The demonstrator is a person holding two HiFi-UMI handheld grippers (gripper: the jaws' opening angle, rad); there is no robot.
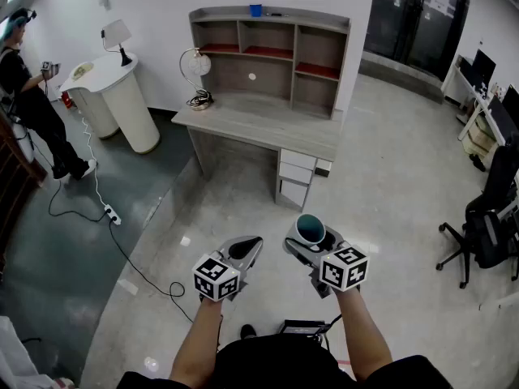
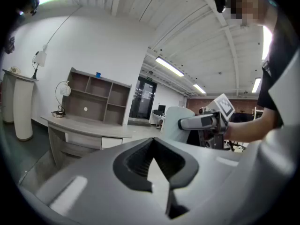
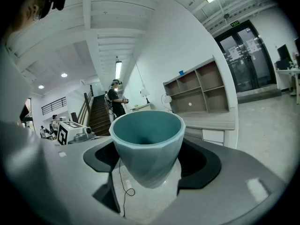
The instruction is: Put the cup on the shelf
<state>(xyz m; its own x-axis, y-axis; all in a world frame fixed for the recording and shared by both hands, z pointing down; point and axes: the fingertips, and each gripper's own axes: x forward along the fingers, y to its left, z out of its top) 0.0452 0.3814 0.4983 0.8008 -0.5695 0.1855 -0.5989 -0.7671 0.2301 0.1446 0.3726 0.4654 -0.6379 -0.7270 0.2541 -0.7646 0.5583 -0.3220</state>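
the cup (image 3: 147, 144) sits upright between the jaws of the right gripper (image 3: 147, 172), low in the centre of the head view, mouth up and its axis near vertical. the jaws stand wide and pinch its faceted sides. in the right gripper view its teal inside is bare, with nothing in it.

the left gripper (image 2: 157, 168) hangs just beside the right one, to its left in the head view. its jaws meet at the tips and carry nothing.

the shelf (image 1: 272, 55) stands on the back of the desk (image 1: 259, 128), in the upper centre of the head view, straight ahead of both grippers and well apart from them, with open floor between. its compartments look empty, some with red boards. only a small blue thing (image 1: 255, 10) rests on the top board.

as i judge it, the coming move is a carry forward. the right hand alone has the cup, and it must be kept mouth-up and brought level with a free compartment before the jaws let go.
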